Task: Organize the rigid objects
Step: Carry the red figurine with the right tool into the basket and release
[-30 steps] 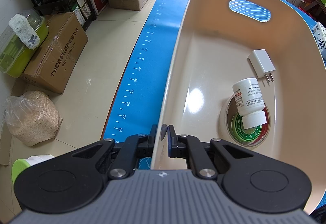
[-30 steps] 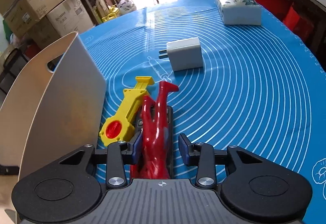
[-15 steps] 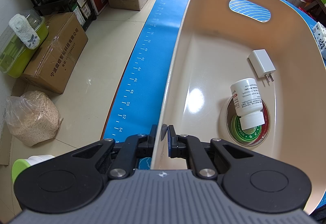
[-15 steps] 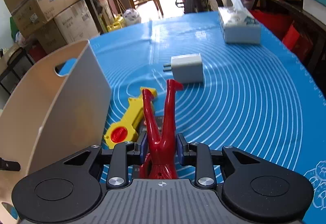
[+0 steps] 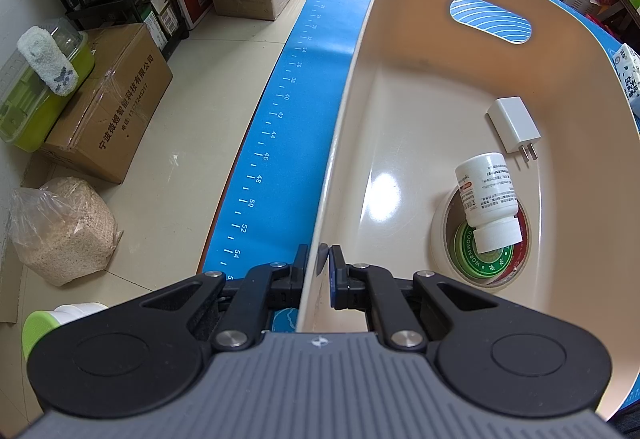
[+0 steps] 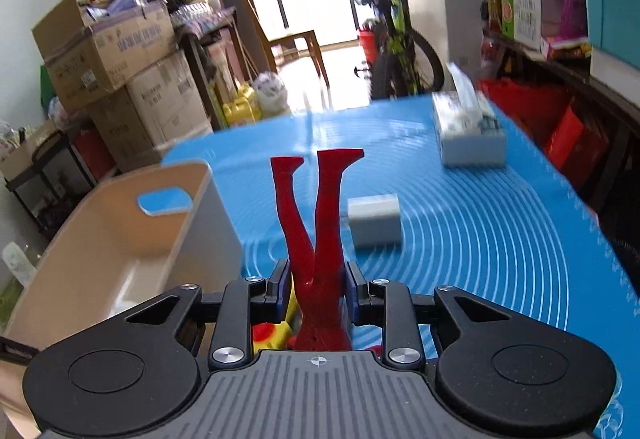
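My right gripper [image 6: 317, 271] holds a red toy figure [image 6: 316, 223] by the body, legs pointing up and away, lifted above the blue mat [image 6: 480, 239]. Its jaws are closing and the pads press on the figure. A yellow toy [image 6: 272, 335] shows just below the fingers. The beige bin [image 6: 120, 239] stands to the left. My left gripper [image 5: 323, 253] is shut on the near wall of the bin [image 5: 400, 39]. Inside lie a white charger [image 5: 513, 124], a white bottle [image 5: 488, 199] and a round tin [image 5: 480, 259] under the bottle.
A second white charger [image 6: 374, 225] lies on the mat beyond the figure, and a tissue box [image 6: 468, 131] stands at the far right. The table's left edge drops to a floor with cardboard boxes [image 5: 108, 99] and a bag [image 5: 60, 231].
The right gripper has closed on the red figure and risen with it, tilting up so the figure is off the mat. The left gripper and bin have stayed still; the bottle shifted slightly.
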`<state>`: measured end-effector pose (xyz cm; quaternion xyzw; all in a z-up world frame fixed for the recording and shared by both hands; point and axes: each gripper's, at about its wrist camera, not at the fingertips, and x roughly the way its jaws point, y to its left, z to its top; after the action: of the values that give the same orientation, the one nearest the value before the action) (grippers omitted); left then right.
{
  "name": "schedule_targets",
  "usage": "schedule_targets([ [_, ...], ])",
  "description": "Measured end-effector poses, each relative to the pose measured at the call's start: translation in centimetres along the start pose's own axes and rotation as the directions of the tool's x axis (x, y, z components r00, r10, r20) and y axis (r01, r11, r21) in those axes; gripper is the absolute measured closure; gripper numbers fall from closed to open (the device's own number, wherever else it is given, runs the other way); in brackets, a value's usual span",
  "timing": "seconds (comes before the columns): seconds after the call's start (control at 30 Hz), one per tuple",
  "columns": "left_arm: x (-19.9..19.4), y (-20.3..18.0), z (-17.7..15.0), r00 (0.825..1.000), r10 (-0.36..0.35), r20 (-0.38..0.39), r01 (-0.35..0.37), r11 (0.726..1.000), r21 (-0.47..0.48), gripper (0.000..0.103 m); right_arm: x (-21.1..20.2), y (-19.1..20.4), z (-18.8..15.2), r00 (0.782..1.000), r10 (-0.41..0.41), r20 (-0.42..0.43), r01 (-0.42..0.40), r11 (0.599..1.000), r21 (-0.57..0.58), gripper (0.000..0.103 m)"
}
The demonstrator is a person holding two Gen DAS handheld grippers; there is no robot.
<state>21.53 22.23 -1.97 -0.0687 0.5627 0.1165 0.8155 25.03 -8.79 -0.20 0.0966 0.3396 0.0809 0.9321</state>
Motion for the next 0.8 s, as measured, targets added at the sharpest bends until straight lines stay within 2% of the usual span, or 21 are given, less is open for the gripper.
schedule_targets([
  [0.17,0.0,0.0,0.0,1.000,0.000,0.000,0.000,1.000,0.000,0.092,-1.7,1.6,2.3,0.996,0.029,0.084,-0.026,0.999,-0.034,0.070],
  [0.4,0.1,0.0,0.0,1.000,-0.002,-0.001,0.002,1.000,-0.002,0.092,-3.2,4.8,5.4,0.977,0.110,0.182,-0.092,0.990,-0.104,0.070],
  [0.63,0.1,-0.1,0.0,1.000,-0.004,-0.001,0.004,1.000,-0.003,0.092,-2.7,9.0,6.3,0.964,0.213,0.160,-0.188,0.970,-0.155,0.070],
  [0.8,0.1,-0.1,0.0,1.000,-0.005,-0.001,0.005,1.000,-0.003,0.092,-0.9,12.3,4.9,0.962,0.264,0.072,-0.246,0.949,-0.196,0.070],
])
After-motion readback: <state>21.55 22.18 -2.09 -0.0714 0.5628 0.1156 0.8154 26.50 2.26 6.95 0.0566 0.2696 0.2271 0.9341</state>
